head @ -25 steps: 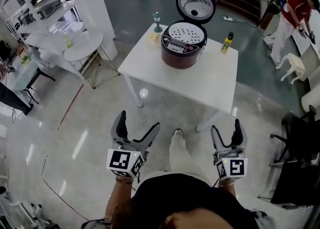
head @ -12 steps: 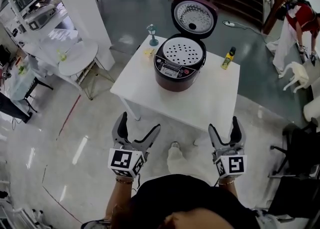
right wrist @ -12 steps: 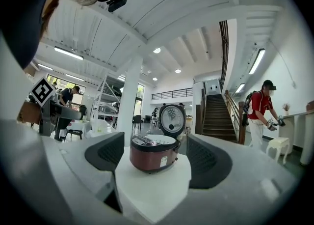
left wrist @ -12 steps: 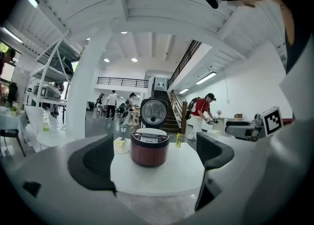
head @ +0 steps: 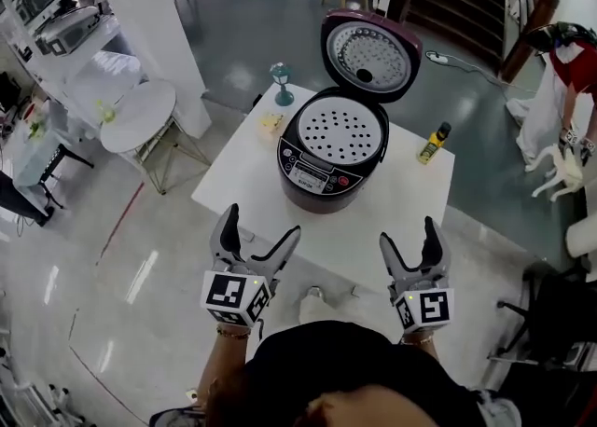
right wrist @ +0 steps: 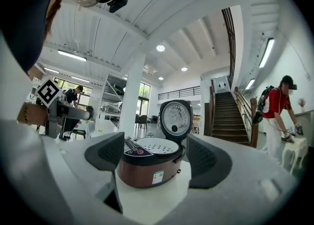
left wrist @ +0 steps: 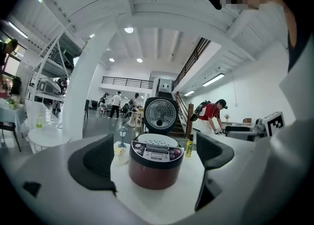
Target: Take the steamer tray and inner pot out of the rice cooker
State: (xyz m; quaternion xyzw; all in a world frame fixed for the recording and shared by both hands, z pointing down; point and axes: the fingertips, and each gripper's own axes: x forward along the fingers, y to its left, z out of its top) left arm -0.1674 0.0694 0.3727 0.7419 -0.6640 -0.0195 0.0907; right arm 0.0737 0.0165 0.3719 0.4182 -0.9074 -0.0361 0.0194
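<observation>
White steamer tray (head: 340, 132) sits in the open rice cooker (head: 322, 173), nothing removed yet; my left claw (head: 261, 225) and right claw (head: 408, 232) gape empty.

There's one short word printed on the cooker's (left wrist: 155, 170) front panel (left wrist: 156, 151), maybe a brand, but it's too blurred for me to spell out. The white sticker (right wrist: 157, 176) low on its side has print too small to read. No luck with the bottle (head: 434, 143) label either. My left cube (head: 233, 296) and right cube (head: 429, 309) carry black-and-white square codes, no letters.
</observation>
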